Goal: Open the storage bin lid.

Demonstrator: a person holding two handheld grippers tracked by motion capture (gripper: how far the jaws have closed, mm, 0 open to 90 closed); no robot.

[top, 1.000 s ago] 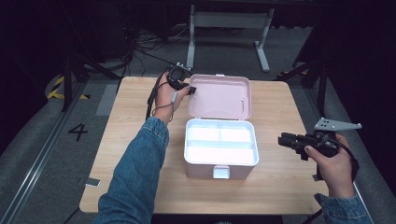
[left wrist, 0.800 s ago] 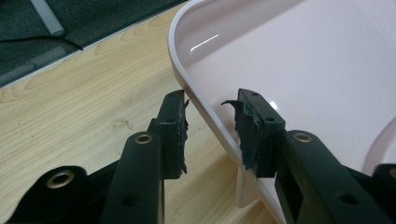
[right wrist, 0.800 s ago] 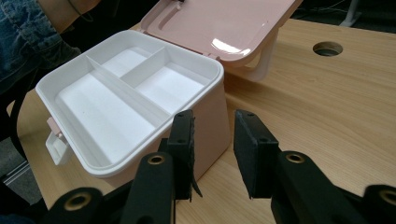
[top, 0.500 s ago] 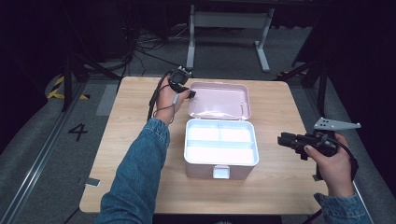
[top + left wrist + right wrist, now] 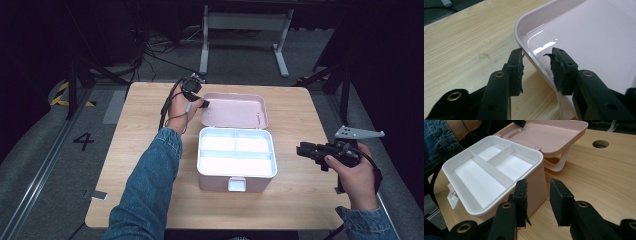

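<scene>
Lid lowered flatter; one box, three compartments; left gripper fingers apart astride rim, possibly touching; right gripper fingers apart.

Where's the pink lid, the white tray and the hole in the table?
pink lid (image 5: 235, 110), high view, its inside face.
white tray (image 5: 474, 176), right gripper view, its big compartment.
hole (image 5: 600, 144), right gripper view, its opening.

Both forearms wear blue denim sleeves. Black two-jaw left gripper and right gripper: brass-ringed screw holes, ragged black pads, trailing black cable; grey three-cornered plate on right.
</scene>
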